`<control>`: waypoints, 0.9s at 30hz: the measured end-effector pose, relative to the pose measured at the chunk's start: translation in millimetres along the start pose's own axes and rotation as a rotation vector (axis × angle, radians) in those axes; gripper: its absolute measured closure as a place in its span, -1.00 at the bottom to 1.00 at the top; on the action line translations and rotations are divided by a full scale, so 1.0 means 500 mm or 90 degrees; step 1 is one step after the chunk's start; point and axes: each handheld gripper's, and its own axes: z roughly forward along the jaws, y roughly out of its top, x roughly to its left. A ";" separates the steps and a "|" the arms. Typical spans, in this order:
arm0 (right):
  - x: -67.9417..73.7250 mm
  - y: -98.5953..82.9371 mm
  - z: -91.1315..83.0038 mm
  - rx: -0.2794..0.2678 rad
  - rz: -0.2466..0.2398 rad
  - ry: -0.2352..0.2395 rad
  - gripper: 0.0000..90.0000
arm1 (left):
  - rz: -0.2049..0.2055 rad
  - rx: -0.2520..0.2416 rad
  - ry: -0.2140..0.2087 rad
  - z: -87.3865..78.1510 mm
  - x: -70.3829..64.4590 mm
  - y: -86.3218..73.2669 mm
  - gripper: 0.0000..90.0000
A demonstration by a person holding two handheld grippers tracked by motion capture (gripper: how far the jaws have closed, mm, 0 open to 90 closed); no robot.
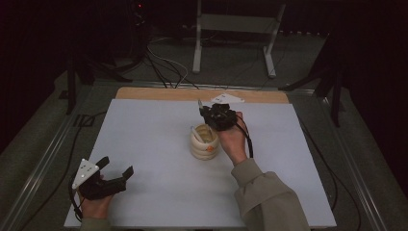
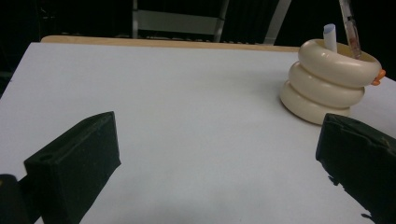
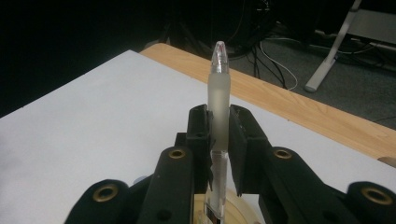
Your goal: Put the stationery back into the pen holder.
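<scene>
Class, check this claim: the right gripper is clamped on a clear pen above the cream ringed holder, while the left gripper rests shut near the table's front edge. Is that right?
One detail is wrong. The left gripper is open, not shut: the left gripper view shows its fingers far apart with nothing between them. The rest holds: the right gripper is clamped on the clear pen above the cream holder.

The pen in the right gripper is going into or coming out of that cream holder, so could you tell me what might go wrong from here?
1. The right gripper pinches the pen on its smooth barrel, so it might slip or tilt.
2. The ringed holder stands free on the white table, and the open left gripper is far off, so a sideways nudge might tip it.
</scene>
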 end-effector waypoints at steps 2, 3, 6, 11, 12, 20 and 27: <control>0.000 -0.003 0.001 -0.003 0.000 0.000 0.77 | 0.000 0.000 -0.001 0.000 0.000 0.000 -1.00; -0.001 -0.004 0.001 -0.004 0.002 0.000 0.77 | 0.000 0.000 -0.001 0.001 0.000 0.000 -1.00; -0.001 -0.008 0.003 -0.005 0.002 0.001 0.77 | -0.001 0.001 -0.001 0.001 -0.001 -0.001 -1.00; 0.001 -0.015 0.007 -0.008 -0.002 -0.001 0.76 | -0.001 0.000 -0.001 0.001 0.000 -0.001 -1.00; 0.001 -0.016 0.008 -0.007 -0.002 -0.001 0.76 | -0.001 0.000 -0.001 0.001 0.000 -0.001 -1.00; 0.003 -0.021 0.013 -0.005 -0.005 0.001 0.76 | 0.000 0.001 -0.003 0.002 -0.001 -0.001 -1.00; 0.004 -0.030 0.017 0.001 -0.006 -0.001 0.76 | 0.000 0.002 -0.003 0.003 -0.001 -0.001 -1.00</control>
